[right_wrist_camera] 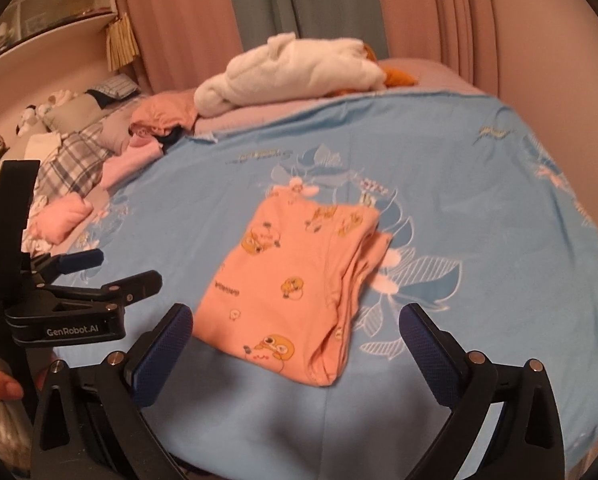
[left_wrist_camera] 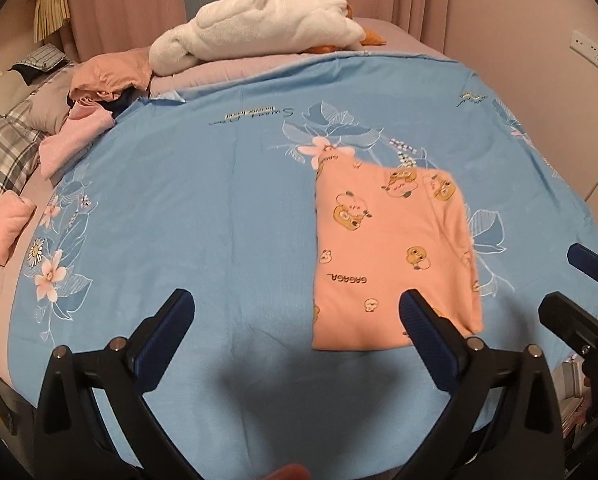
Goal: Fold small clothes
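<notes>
A small pink garment with yellow cartoon prints [left_wrist_camera: 395,256] lies folded into a long rectangle on the blue floral sheet [left_wrist_camera: 203,208]; it also shows in the right wrist view [right_wrist_camera: 295,280]. My left gripper [left_wrist_camera: 297,308] is open and empty, hovering just before the garment's near edge, its right finger over the cloth's near corner. My right gripper [right_wrist_camera: 297,322] is open and empty, hovering above the garment's near end. The right gripper shows at the right edge of the left wrist view [left_wrist_camera: 579,284], and the left gripper at the left of the right wrist view [right_wrist_camera: 115,268].
A pile of unfolded clothes [left_wrist_camera: 99,96] and a white plush toy [left_wrist_camera: 259,28] lie at the far side of the bed. A folded pink piece [left_wrist_camera: 3,228] and plaid pillows [left_wrist_camera: 3,152] sit at the left. Curtains [right_wrist_camera: 299,20] hang behind.
</notes>
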`<state>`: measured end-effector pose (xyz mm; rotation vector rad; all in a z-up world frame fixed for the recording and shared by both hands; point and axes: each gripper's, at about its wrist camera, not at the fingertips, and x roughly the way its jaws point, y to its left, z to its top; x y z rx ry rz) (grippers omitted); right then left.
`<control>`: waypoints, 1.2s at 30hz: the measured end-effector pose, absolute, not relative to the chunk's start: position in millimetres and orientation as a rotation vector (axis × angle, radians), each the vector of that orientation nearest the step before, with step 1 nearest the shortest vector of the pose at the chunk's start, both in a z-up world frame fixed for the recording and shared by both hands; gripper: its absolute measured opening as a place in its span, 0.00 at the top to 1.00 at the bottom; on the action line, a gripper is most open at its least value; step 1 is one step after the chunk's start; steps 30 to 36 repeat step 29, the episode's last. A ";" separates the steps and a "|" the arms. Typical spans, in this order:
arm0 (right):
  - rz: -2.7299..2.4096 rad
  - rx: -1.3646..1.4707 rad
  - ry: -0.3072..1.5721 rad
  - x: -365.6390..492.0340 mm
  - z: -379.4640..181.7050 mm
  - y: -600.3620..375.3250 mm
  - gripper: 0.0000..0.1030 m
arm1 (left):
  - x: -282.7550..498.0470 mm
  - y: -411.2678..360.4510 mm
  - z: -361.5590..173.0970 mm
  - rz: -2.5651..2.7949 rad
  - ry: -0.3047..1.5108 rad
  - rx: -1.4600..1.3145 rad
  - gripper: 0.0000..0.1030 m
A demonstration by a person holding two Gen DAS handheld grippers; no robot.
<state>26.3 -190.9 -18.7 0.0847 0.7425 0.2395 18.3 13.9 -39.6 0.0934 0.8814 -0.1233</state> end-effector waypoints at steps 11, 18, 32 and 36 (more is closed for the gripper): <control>0.225 0.102 0.798 27.9 -36.2 -192.9 0.01 | 13.2 4.6 -43.5 -0.122 0.917 0.120 0.01; 0.221 0.107 0.791 26.1 -33.6 -194.3 0.01 | 15.5 2.9 -45.6 -0.117 0.927 0.116 0.01; 0.224 0.109 0.783 25.1 -33.3 -192.9 0.01 | 16.5 0.0 -47.2 -0.116 0.931 0.112 0.01; 0.224 0.109 0.783 25.1 -33.3 -192.9 0.01 | 16.5 0.0 -47.2 -0.116 0.931 0.112 0.01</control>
